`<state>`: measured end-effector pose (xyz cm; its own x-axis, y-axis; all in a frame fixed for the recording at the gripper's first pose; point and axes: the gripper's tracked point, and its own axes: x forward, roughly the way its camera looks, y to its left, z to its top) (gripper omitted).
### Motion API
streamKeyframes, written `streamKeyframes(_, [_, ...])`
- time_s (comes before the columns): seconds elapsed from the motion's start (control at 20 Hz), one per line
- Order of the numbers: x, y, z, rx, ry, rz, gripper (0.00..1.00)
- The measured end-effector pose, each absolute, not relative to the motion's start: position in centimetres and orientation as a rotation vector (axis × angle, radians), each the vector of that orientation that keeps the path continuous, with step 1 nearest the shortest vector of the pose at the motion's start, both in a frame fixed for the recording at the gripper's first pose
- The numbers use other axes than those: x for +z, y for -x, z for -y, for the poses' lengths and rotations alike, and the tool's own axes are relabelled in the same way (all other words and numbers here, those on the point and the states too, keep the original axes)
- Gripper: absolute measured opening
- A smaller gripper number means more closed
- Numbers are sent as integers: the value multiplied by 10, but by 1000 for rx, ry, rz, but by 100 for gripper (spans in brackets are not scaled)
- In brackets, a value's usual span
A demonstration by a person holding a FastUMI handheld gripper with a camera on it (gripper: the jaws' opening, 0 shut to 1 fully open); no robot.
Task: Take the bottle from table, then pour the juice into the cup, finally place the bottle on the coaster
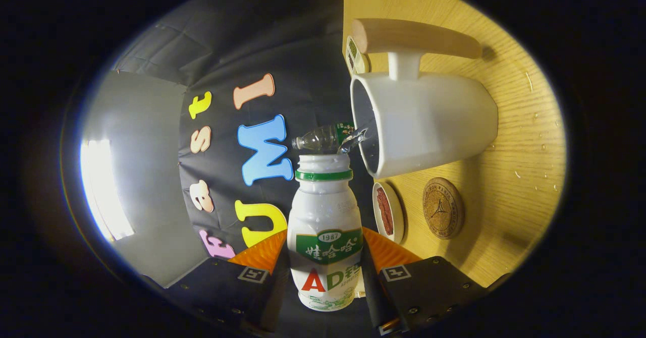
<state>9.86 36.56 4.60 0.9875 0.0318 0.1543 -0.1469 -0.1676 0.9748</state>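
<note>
Currently: the view is rolled sideways, so the tabletop (515, 141) stands like a wall at 3 o'clock.
Fingers: the gripper (325, 257) has its two fingers pressed onto opposite sides of the bottle, one on each flank of its lower body.
Bottle: the bottle (325, 227) is small and white with a green band under its open mouth; it sits between the fingers, its mouth pointing ahead toward the cup.
Stream: a thin clear stream (352, 140) arcs from the bottle mouth toward 1 o'clock, into the cup opening.
Cup: the cup (429, 126) is white with a wooden handle (416, 38); it rests on the tabletop just beyond the bottle mouth, at 1 o'clock from it.
Coaster: the coaster (443, 208) is a round cork disc on the tabletop, at 3 o'clock from the bottle, beside the cup and apart from it.
Dish: a small white dish (388, 212) holding something dark red lies between bottle and coaster.
Second bottle: a clear plastic bottle (323, 137) shows just above the white bottle's mouth, farther off.
Droplets: small wet specks dot the tabletop past the cup.
</note>
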Motion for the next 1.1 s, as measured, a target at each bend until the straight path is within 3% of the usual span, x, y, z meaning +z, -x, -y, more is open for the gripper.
streamKeyframes(1.1, [47, -96, -362, 146, -1839, 133, 67])
